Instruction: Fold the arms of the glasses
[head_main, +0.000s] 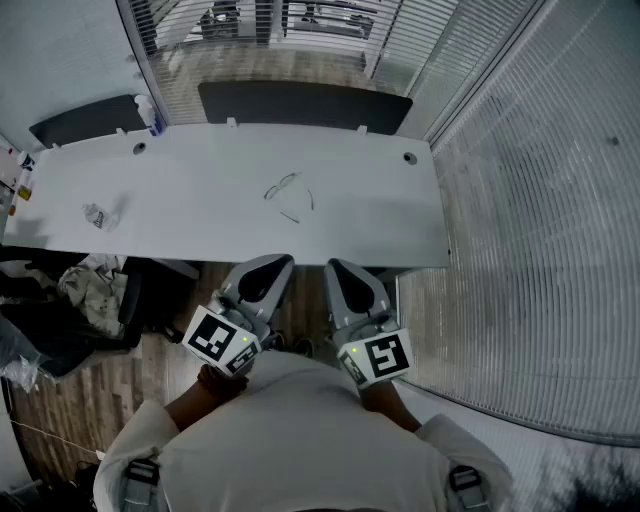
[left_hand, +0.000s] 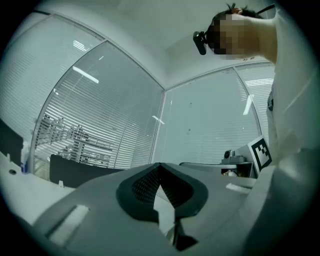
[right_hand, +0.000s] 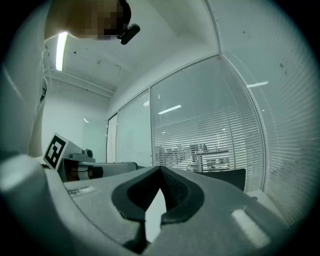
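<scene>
Thin wire-frame glasses (head_main: 288, 197) lie mid-frame on the long white table (head_main: 200, 170). Our left gripper (head_main: 280, 262) and right gripper (head_main: 336, 267) are pressed together, empty. The glasses look light and fragile, so we'd pinch an arm near its hinge.

Both grippers are out in front of my chest, level and side by side. In the head view the left gripper (head_main: 272, 266) angles toward one o'clock and the right gripper (head_main: 341, 270) toward eleven, so the tips lean in on each other without touching. Left jaws: tips pressed together, nothing between them. Right jaws: the same, closed and empty (a matched pair). Both marker cubes face up at me. My left hand (head_main: 214, 384) and right hand (head_main: 379, 396) grip from behind, white sleeves trailing off toward seven and five o'clock.
</scene>
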